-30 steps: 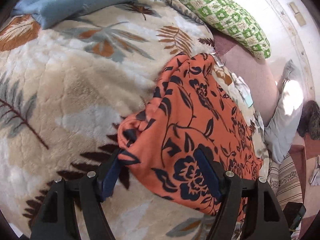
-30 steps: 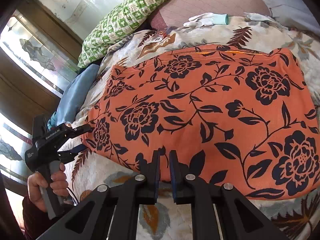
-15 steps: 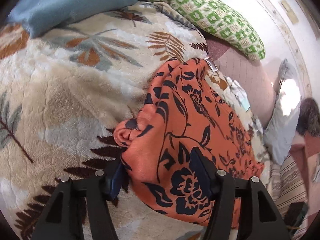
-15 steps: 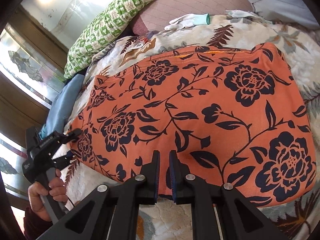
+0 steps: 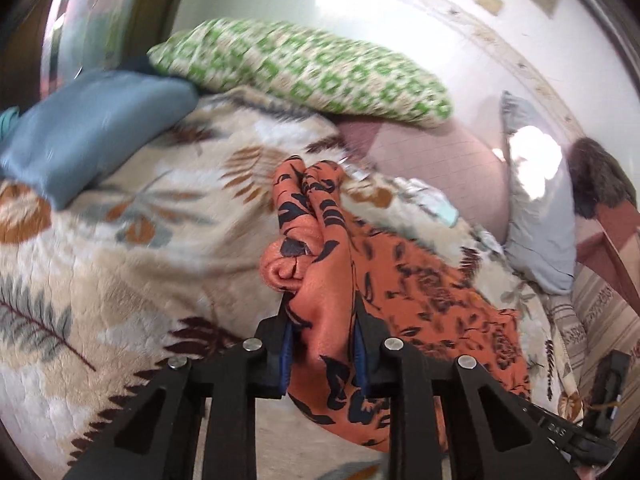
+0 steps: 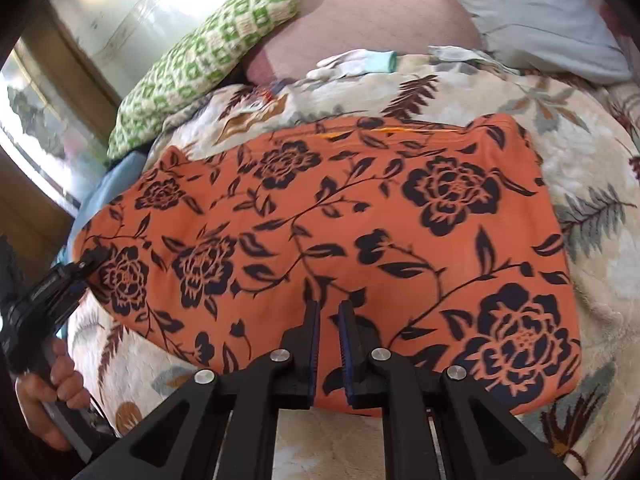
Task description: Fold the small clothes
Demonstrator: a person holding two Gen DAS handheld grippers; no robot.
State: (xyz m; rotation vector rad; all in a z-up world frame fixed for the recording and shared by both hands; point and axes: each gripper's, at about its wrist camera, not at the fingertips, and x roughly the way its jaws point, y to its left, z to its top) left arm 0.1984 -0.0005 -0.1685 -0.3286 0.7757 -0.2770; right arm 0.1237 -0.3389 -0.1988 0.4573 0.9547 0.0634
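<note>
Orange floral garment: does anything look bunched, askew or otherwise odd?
Yes. The orange floral garment lies mostly flat on the blanket, but its end in the left gripper is bunched and rolled, not a clean edge.

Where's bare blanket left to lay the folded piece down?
Widest free patch: leaf-print blanket left of the orange floral garment, bordered by the blue pillow and green patterned pillow. A narrower strip runs past the garment's right edge. Crowded at the far edge: gloves, grey pillow.
</note>
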